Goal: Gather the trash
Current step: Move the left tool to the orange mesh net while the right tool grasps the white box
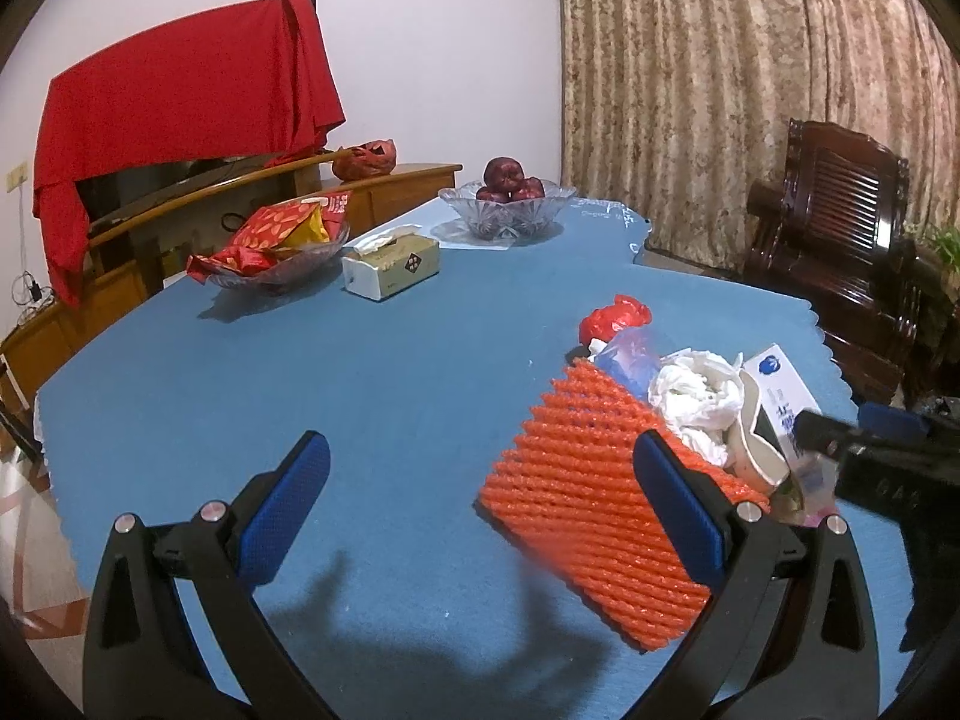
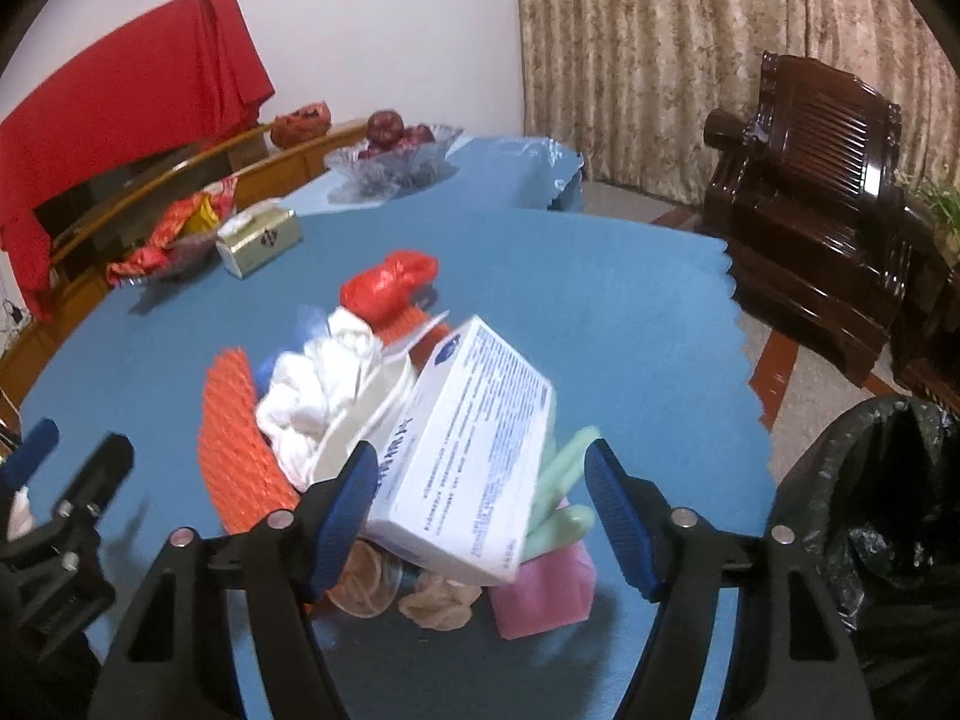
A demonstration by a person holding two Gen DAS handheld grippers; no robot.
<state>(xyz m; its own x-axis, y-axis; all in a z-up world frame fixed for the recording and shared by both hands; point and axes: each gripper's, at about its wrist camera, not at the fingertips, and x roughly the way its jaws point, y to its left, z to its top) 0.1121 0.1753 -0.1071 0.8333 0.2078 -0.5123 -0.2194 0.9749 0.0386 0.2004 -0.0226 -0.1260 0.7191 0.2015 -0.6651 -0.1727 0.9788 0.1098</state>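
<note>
Right wrist view: the right gripper [image 2: 480, 504] straddles the white box [image 2: 474, 450] at lower centre, fingers partly open, right pad clear (no grip yet). Centre before closing. The left gripper [image 1: 480, 510] gapes empty beside the orange netting [image 1: 600, 516].
</note>
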